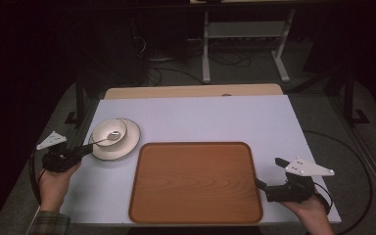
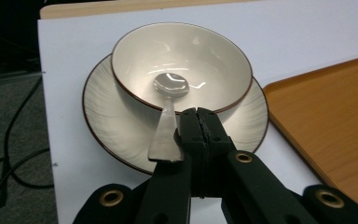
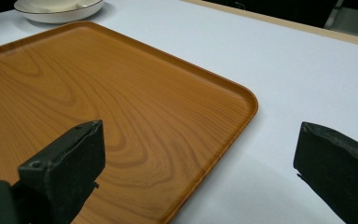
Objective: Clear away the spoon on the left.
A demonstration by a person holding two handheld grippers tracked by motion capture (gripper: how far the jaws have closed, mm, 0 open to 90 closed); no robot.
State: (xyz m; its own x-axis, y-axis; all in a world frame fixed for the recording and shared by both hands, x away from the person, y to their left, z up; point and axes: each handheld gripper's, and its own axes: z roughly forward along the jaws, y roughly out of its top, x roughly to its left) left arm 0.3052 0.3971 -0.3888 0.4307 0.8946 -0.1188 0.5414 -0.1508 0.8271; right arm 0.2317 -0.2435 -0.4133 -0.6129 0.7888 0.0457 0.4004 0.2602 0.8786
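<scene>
A cream bowl (image 1: 108, 131) (image 2: 182, 60) with a dark rim sits on a matching plate (image 1: 127, 144) (image 2: 116, 126) at the table's left. A metal spoon (image 1: 110, 136) (image 2: 168, 121) rests in the bowl, its handle sticking out over the rim toward me. My left gripper (image 1: 89, 148) (image 2: 205, 121) is shut with its pads pressed together over the plate's near edge. The spoon handle lies against the outer side of one jaw, not between the two. My right gripper (image 1: 270, 172) (image 3: 200, 163) stands open and wide at the wooden tray's (image 1: 196, 181) (image 3: 74, 84) right edge, holding nothing.
The wooden tray (image 2: 335, 116) lies bare in the middle of the white table (image 1: 200, 117), just right of the plate (image 3: 58, 11). Beyond the table's far edge are a floor with cables and a metal stand (image 1: 245, 44).
</scene>
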